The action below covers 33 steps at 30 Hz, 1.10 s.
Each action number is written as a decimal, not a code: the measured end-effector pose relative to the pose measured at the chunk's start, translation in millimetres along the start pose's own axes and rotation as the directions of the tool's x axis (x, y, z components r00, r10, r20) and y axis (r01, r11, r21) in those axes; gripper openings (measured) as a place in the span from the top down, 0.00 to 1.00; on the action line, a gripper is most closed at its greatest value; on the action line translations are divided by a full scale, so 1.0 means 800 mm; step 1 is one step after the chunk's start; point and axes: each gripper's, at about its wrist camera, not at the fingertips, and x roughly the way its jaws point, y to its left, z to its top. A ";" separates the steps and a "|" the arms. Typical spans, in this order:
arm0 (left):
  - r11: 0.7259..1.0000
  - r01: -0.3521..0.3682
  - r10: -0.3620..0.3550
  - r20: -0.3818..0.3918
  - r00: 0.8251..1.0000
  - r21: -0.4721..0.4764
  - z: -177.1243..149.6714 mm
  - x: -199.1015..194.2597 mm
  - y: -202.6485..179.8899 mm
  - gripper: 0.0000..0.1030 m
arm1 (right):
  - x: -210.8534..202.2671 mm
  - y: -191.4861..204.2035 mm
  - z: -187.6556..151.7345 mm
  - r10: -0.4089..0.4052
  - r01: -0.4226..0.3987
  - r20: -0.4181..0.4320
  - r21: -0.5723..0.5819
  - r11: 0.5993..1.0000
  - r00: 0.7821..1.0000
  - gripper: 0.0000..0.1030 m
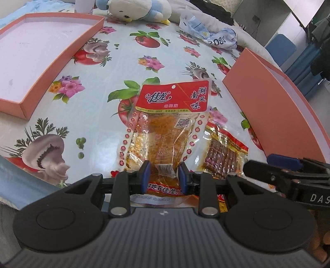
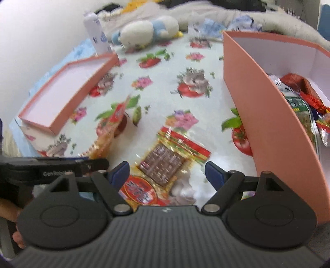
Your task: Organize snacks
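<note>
Red-topped packet [image 1: 165, 132]: clear bag of orange strips with a red header, lying over the flowered cloth [image 1: 115, 68]; its near end sits between the left fingers.
Left gripper [image 1: 164, 175]: jaws narrow, both blue pads pressed on the packet's lower end, 1 on each side; the header points away from the camera.
Left fingers [image 1: 146, 173]: touching the packet's film at its barcode end; the rest of the packet runs out ahead of them.
Dark packet [image 2: 165, 162]: brown squares under clear film with a red and yellow band, flat on the cloth, just beside the red-topped packet on its right.
Right gripper [image 2: 167, 175]: jaws wide, nothing pinched; the dark packet's near end lies in the gap.
Right fingers [image 2: 214, 175]: the right pad stands apart from the dark packet; whether the left pad touches its edge I cannot tell, as the view is blurred.
Box [image 2: 268, 127]: salmon-pink, tall-walled, at the right of the cloth, near the right gripper; it holds several wrapped snacks [image 2: 297, 103].
Lid [image 1: 31, 57]: shallow pink tray with a pale inside, at the far left, well apart from both packets.
Plush toy [image 1: 140, 10]: white and blue, at the far edge of the cloth.
Plastic bag [image 1: 214, 31]: crumpled, white and blue, just beside the toy.
Bottle [image 2: 96, 33]: white, upright, behind the lid.
</note>
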 end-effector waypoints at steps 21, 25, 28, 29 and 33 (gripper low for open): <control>1.000 -0.003 0.003 -0.008 1.000 -0.005 -0.006 -0.002 0.004 0.68 | 0.070 0.021 -0.030 -0.018 0.010 -0.029 -0.255 0.967 0.999 0.20; 1.000 -0.011 0.011 -0.008 1.000 -0.003 -0.006 -0.002 0.002 0.68 | 0.070 0.035 -0.025 -0.021 0.008 -0.047 -0.276 0.961 0.999 0.34; 1.000 -0.017 0.017 -0.008 1.000 0.000 -0.006 -0.003 -0.001 0.68 | 0.069 0.040 -0.022 -0.030 0.014 -0.053 -0.277 0.961 0.998 0.37; 1.000 -0.019 0.019 -0.007 1.000 0.003 -0.005 -0.004 -0.002 0.68 | 0.067 0.040 -0.020 -0.029 0.013 -0.057 -0.271 0.962 0.998 0.37; 1.000 -0.022 0.022 -0.003 1.000 0.003 -0.001 -0.010 -0.004 0.68 | 0.061 0.036 -0.019 -0.019 0.003 -0.063 -0.238 0.971 0.998 0.40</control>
